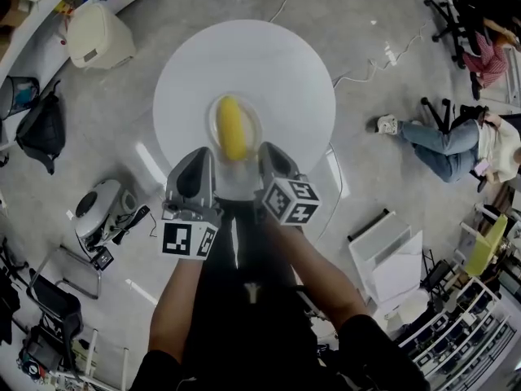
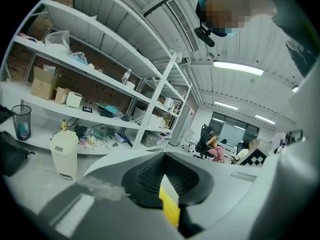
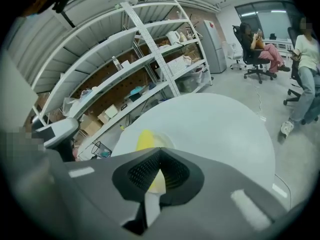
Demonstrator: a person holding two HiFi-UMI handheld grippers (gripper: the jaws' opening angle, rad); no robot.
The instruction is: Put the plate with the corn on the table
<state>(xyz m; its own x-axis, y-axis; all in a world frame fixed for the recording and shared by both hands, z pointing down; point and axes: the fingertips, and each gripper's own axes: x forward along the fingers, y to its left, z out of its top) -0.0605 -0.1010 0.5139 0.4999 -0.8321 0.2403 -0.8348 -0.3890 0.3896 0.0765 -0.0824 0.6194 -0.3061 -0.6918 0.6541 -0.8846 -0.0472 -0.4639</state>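
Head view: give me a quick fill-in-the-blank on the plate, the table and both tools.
The yellow thing lying on the plate is a ____.
The white table is ____ in shape.
The left tool and the right tool are each shut on the ____'s rim.
Missing words: corn; round; plate.

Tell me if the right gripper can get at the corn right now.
Probably not. The right gripper is shut on the rim of the plate, as is the left gripper; the corn lies just past its jaws, but reaching it means releasing the plate.
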